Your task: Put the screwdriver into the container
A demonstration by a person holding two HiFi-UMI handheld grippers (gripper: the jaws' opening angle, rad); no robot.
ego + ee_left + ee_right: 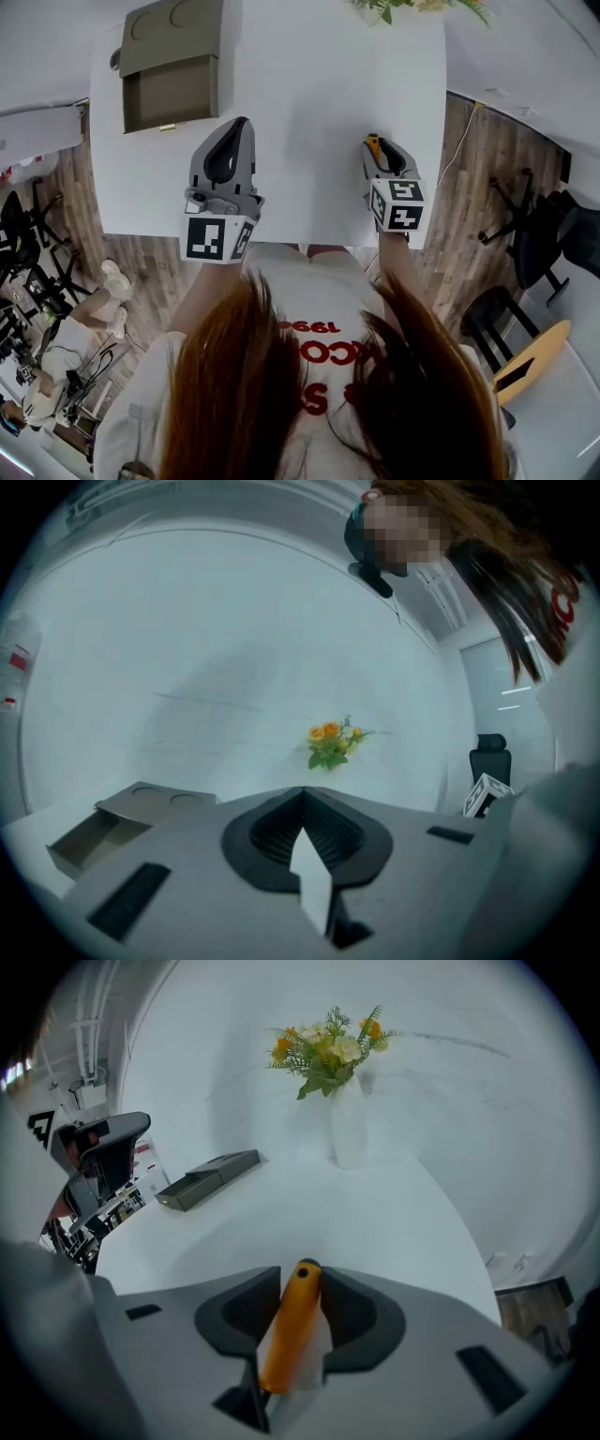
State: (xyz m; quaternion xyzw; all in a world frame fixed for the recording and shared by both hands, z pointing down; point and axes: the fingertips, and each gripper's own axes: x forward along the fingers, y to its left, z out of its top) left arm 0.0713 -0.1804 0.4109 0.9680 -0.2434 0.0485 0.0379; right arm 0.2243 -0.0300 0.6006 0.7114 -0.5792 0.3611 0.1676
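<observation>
Most of the task is waiting: right gripper (302, 1283) is closing on the orange screwdriver (289, 1340) at lower centre, while left gripper (302, 803) is hanging closed, empty. The container (171, 94) is sitting at upper left, well apart.

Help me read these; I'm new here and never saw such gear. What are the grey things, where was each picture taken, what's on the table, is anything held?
No robot: a person holds a two-jaw gripper in each hand. One picture comes from a camera on the person's head, looking down; the others from a camera riding on each gripper. On the white table stand an open olive container and a vase of flowers. The left gripper is shut and empty. The right gripper is closing its jaws on the orange handle of a screwdriver.
</observation>
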